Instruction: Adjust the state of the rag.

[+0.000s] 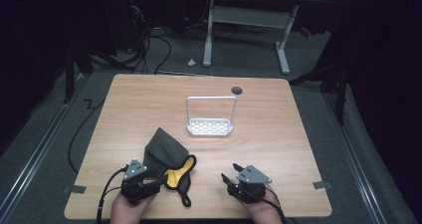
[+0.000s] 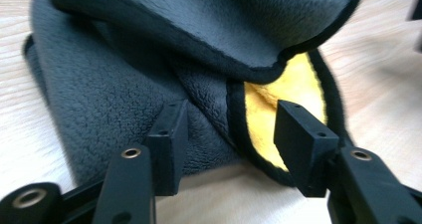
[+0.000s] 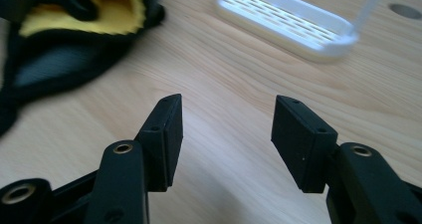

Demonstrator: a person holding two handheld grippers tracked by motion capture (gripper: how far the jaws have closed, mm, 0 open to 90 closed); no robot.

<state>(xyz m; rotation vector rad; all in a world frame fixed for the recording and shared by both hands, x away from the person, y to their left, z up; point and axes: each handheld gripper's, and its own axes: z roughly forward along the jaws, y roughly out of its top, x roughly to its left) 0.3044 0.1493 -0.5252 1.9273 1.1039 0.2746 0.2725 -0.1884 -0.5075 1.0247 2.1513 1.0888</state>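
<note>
Cloth [image 1: 166,159] lower left, left gripper [image 2: 226,127] spread at its edge; right gripper [image 3: 226,129] spread over bare table [image 1: 278,134], lower right.

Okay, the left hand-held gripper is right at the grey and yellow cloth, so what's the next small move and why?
Probably ease the left hand-held gripper forward and close on the cloth. Its jaws stand open around the near folded edge where the yellow lining shows, with nothing gripped yet. The right hand-held gripper hangs open over bare table, free to help afterwards.
</note>
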